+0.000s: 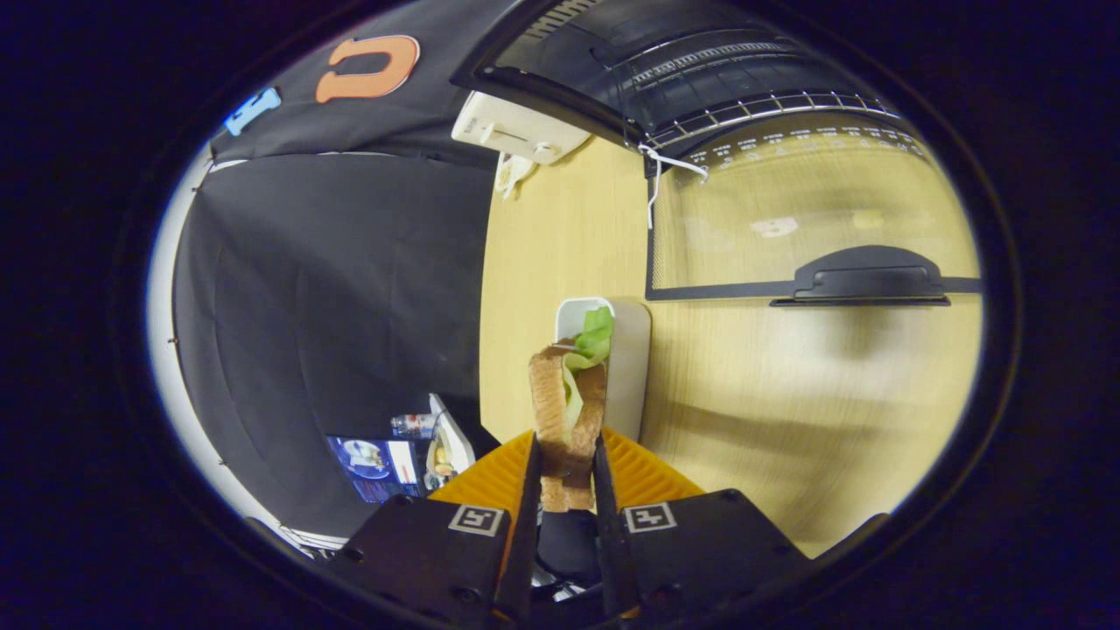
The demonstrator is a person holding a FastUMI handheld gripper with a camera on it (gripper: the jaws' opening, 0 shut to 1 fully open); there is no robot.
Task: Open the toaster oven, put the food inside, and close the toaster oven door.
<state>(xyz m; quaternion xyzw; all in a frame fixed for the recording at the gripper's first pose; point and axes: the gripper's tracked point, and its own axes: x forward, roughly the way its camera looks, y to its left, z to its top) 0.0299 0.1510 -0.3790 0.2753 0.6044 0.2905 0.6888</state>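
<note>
Fingers (567, 486) are nearly closed, both pressed on a sandwich (567, 411) held upright between them. Beyond, at 12 o'clock, a white tray (632, 350) is seen on the surface (787, 402); at 1 o'clock the toaster oven (691, 79) stands with its door (805, 219) dropped open. Loose lettuce could slip out if the sandwich is tilted on entry

table (787, 420): pale wood grain, smooth, matt
toaster oven door (805, 219): glossy glass, matt dark plastic handle
rack (770, 109): bare metal wire
sandwich (567, 411): rough toasted bread, crinkled lettuce
booth wall (332, 289): matt cloth
</note>
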